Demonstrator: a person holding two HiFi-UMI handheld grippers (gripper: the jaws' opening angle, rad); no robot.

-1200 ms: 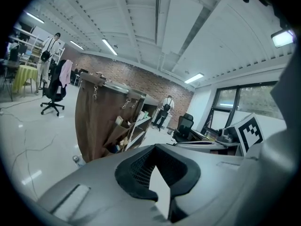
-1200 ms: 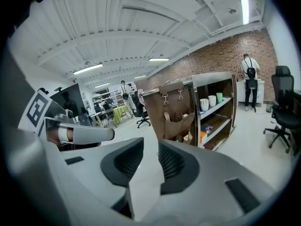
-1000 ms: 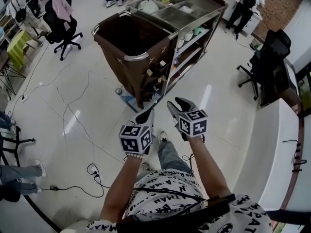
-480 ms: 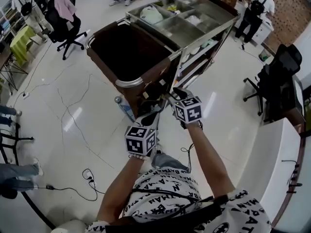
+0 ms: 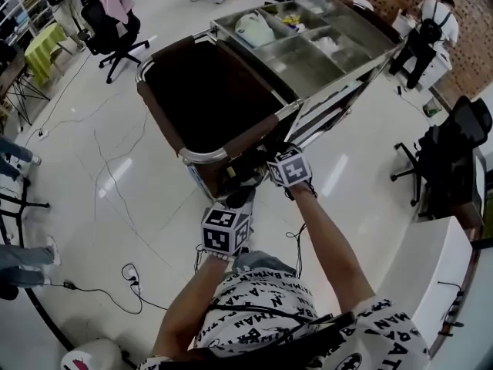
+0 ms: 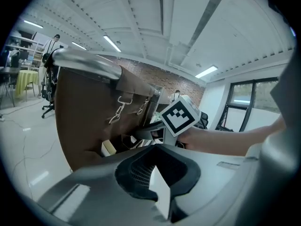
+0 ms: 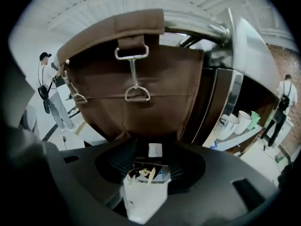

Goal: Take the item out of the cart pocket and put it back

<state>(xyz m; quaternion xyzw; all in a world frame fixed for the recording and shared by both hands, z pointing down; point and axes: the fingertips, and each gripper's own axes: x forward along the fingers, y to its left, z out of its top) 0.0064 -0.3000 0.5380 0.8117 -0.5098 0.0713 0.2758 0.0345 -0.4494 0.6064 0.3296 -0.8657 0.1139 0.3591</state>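
Item shows only as pale cream slips and a dark card with a blue edge, low in the middle of the right gripper view. It lies just past the white tips of the right gripper. It sits in the pocket at the foot of the brown bag. Those tips cover most of it, so what it is, which way it points and how its long axis runs cannot be told.

The right tongs stand open and have just been opening. The slips lie at their mouth, and no pad is seen pressing on them. The left gripper shows its tips as 1 white wedge with no gap, so it is closed with nothing in it.

At the middle of the head view the 2 marker cubes and the bag's rail hide the pocket.

A metal clip hangs on the bag's near face. Behind the bag, the cart fills the upper right with steel trays; what lies in them is too small to name. Cups stand on its shelf, partly cut by a post.

Farther off are 2 office chairs, at upper left and at the right edge. A person stands in the top right corner.
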